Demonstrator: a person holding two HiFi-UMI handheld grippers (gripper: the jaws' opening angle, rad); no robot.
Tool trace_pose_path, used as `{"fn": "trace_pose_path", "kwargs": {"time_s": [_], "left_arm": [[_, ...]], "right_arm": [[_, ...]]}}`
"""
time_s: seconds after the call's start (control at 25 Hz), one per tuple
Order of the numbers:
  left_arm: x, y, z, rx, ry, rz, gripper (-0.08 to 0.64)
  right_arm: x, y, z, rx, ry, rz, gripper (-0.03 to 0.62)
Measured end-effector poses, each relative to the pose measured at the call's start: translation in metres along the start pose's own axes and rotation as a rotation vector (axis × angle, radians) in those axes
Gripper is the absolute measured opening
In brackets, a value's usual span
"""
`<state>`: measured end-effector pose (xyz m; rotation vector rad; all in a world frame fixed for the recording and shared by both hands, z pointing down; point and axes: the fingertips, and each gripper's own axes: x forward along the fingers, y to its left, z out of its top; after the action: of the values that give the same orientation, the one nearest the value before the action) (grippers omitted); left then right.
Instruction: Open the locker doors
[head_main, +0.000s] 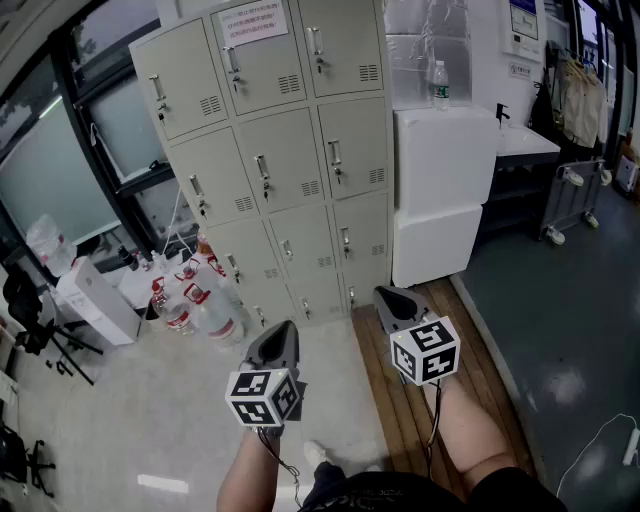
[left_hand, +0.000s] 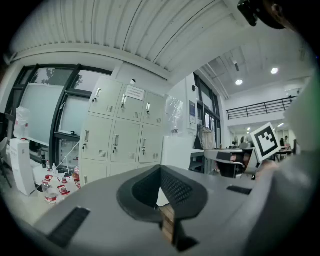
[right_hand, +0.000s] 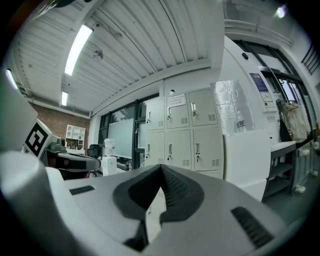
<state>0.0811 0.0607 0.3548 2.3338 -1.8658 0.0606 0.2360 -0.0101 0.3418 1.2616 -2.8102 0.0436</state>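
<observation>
The jaws of the left gripper (head_main: 277, 345) are pressed together with nothing between them, and so are those of the right gripper (head_main: 398, 305). Both are held out about level and side by side, well short of anything. Ahead of them stands the grey locker (head_main: 270, 150), a bank of small doors in three columns. Every door I can see sits flush and shut, each with a handle (head_main: 262, 167) on it. A cluster of water bottles (head_main: 195, 300) sits on the floor at its left foot, and a white cabinet (head_main: 440, 190) stands against its right side. By my reckoning this is the approach, with no door touched yet. The next move calls for stepping closer, parting one pair of jaws and closing them on a handle.
</observation>
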Motion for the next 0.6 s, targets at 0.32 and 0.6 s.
{"fn": "trace_pose_path", "kwargs": {"time_s": [0.32,0.6], "left_arm": [[-0.007,-0.001,0.0,-0.002,-0.005,-0.004,-0.002],[-0.017,0.004,0.004,-0.002,-0.016,-0.002,-0.002]], "right_arm": [[-0.004,0.005,-0.001,0.003,-0.003,-0.001,0.0],[-0.003,0.016,0.005,0.009,-0.02,0.01,0.0]]}}
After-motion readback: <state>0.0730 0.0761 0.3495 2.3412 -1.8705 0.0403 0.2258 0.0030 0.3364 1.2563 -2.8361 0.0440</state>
